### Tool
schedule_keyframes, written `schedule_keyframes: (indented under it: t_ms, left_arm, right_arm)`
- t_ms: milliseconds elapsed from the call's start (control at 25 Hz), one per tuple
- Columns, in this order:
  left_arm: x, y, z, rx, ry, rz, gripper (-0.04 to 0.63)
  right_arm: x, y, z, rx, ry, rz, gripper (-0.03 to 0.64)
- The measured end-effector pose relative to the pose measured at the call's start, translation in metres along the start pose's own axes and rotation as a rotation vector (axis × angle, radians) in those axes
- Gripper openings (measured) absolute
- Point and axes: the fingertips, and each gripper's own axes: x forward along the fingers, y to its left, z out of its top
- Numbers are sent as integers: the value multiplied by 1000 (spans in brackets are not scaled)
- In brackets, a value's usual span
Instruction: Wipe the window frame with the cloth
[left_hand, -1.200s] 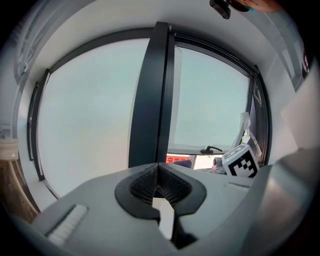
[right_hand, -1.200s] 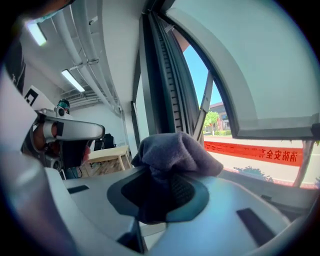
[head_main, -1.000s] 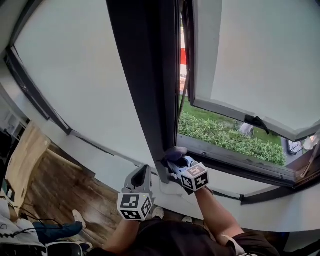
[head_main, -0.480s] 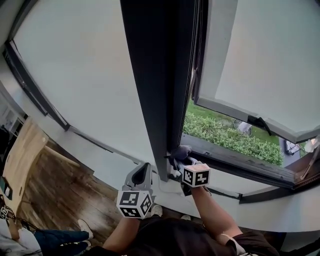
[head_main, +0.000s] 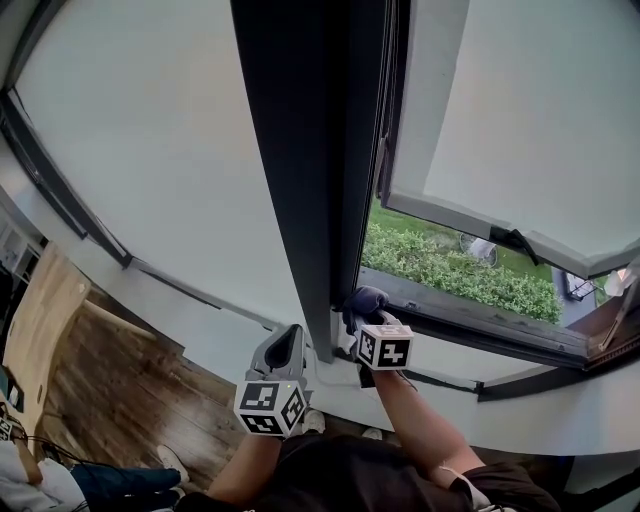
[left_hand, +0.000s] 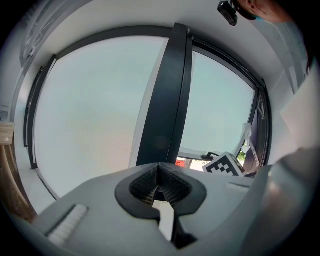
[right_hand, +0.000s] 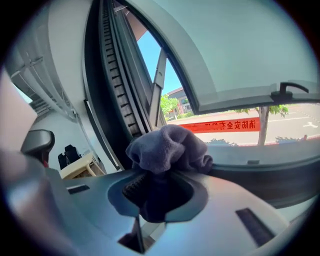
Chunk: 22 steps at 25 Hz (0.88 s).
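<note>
My right tool (head_main: 364, 320) is clenched on the bunched grey cloth (head_main: 367, 298), holding it at the bottom corner of the dark window frame (head_main: 300, 150). I judge the wiping barely begun, with most of the frame left. My left tool (head_main: 288, 345) hangs clamped on nothing. Since a second ago the cloth has edged slightly rightward.

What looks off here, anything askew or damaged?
Nothing stands out. The right gripper is shut on the bunched cloth at the lower corner of the window frame; the left gripper is shut, empty, clear of the frame.
</note>
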Motion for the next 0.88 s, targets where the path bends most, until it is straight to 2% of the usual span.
schedule_keyframes:
  t_ms: [240,560,880]
  left_arm:
    - [9,3,-8,4,21,-11,9]
    - [22,-7,-4,33,27,-81,9]
    - [36,-18,-3,41,35,-163,9]
  right_arm:
    - [3,-1,0,-54,-14,-56,67]
    - [-2,-1,-1,-117,-64,-86,66]
    - [-23,-26,-4,-50,-110,-137,64]
